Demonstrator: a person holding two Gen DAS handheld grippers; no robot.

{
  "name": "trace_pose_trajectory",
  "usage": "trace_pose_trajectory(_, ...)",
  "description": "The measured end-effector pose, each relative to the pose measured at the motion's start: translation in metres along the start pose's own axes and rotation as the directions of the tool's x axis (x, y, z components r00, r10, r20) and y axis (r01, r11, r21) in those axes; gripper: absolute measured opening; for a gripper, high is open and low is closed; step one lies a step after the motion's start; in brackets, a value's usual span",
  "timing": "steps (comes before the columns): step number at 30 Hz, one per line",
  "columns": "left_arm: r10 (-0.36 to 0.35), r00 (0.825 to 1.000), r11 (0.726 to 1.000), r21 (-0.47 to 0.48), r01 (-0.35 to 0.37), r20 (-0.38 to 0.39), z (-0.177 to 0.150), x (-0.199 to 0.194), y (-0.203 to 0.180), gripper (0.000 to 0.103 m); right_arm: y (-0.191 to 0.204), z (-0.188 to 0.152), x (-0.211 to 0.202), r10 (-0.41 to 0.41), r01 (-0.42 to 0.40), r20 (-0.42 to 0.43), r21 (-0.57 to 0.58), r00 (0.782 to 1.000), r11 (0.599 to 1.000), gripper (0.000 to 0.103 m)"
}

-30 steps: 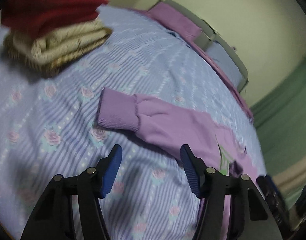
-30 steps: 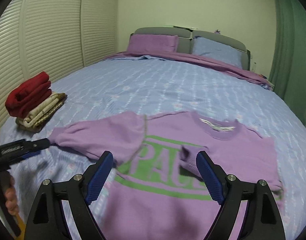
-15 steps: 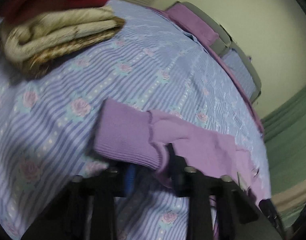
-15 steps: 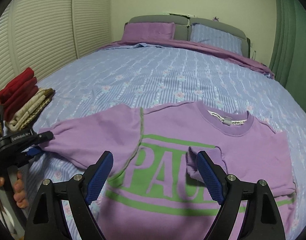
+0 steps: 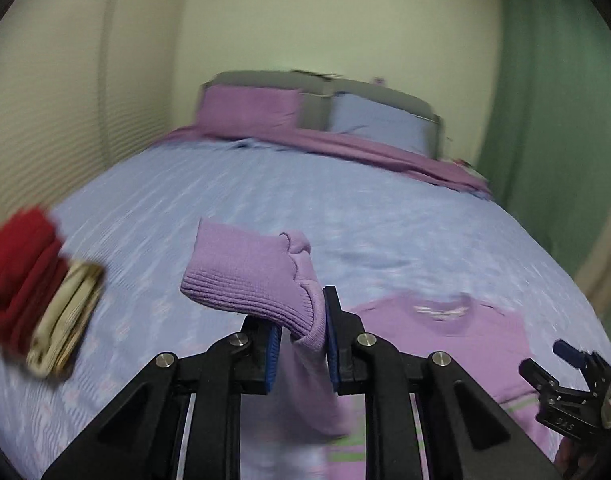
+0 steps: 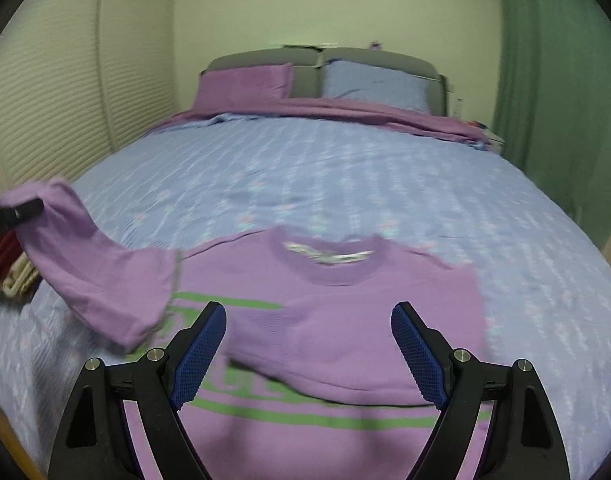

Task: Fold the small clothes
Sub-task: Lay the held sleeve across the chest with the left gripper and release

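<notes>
A purple sweater (image 6: 345,320) with green lettering lies face up on the bed, collar toward the headboard; it also shows in the left wrist view (image 5: 465,332). My left gripper (image 5: 303,344) is shut on the sweater's left sleeve cuff (image 5: 245,276) and holds it lifted above the bed. In the right wrist view that sleeve (image 6: 89,264) rises to the left gripper (image 6: 17,216) at the far left. My right gripper (image 6: 309,344) is open and empty, hovering over the sweater's chest. The other sleeve lies folded across the front.
A stack of folded clothes, red on top of cream (image 5: 33,292), sits at the bed's left edge. Pillows (image 6: 245,80) and a grey headboard (image 6: 325,60) are at the far end. A green curtain (image 6: 553,80) hangs on the right, a slatted wall on the left.
My left gripper closed on the sleeve cuff and lifted it off the bed, swinging to face the headboard. My right gripper moved forward over the sweater and stayed open.
</notes>
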State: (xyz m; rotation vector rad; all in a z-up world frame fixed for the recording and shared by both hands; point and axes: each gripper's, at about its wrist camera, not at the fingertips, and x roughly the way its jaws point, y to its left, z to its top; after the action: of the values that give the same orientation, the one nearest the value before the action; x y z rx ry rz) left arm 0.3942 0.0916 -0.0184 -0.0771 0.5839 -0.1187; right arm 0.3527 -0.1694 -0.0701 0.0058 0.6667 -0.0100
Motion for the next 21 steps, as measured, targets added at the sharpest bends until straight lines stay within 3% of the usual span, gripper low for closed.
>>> trace_pose_trajectory(4,-0.015,1.000,0.991,0.133,0.018,-0.023,0.008,0.012,-0.076,0.020,-0.054,-0.004,-0.018,-0.065,0.065,0.007,0.053,0.998,0.997,0.085)
trace_pose_trajectory(6,-0.025,0.997,0.983,0.178,0.038,-0.074,0.001,0.031,-0.107,0.019,-0.076,-0.010,-0.023,-0.086,0.086,0.000,0.077,0.996,0.993,0.085)
trace_pose_trajectory(12,0.036,0.974,0.939,0.341,0.043,-0.224,-0.059,0.088,-0.193,0.019,-0.134,-0.037,-0.030,-0.143,0.149,-0.056,0.147,0.988,0.978,0.085)
trace_pose_trajectory(17,0.041,0.945,0.931,0.355,0.082,-0.324,-0.098,0.120,-0.216,0.021,-0.162,-0.058,-0.025,-0.155,0.174,-0.106,0.200,0.982,0.964,0.085)
trace_pose_trajectory(19,0.025,0.943,0.941,0.327,0.090,-0.332,-0.101,0.123,-0.216,0.025,-0.166,-0.066,-0.022,-0.155,0.176,-0.117,0.201,0.981,0.964,0.085)
trace_pose_trajectory(20,-0.004,0.943,0.948,0.299,0.109,-0.332,-0.099,0.122,-0.215,0.035,-0.166,-0.068,-0.021,-0.155,0.178,-0.122,0.201,0.980,0.963,0.085)
trace_pose_trajectory(21,-0.041,0.941,0.953,0.268,0.137,-0.336,-0.097,0.121,-0.212,0.057,-0.166,-0.071,-0.020,-0.154,0.177,-0.126,0.202,0.980,0.963,0.085)
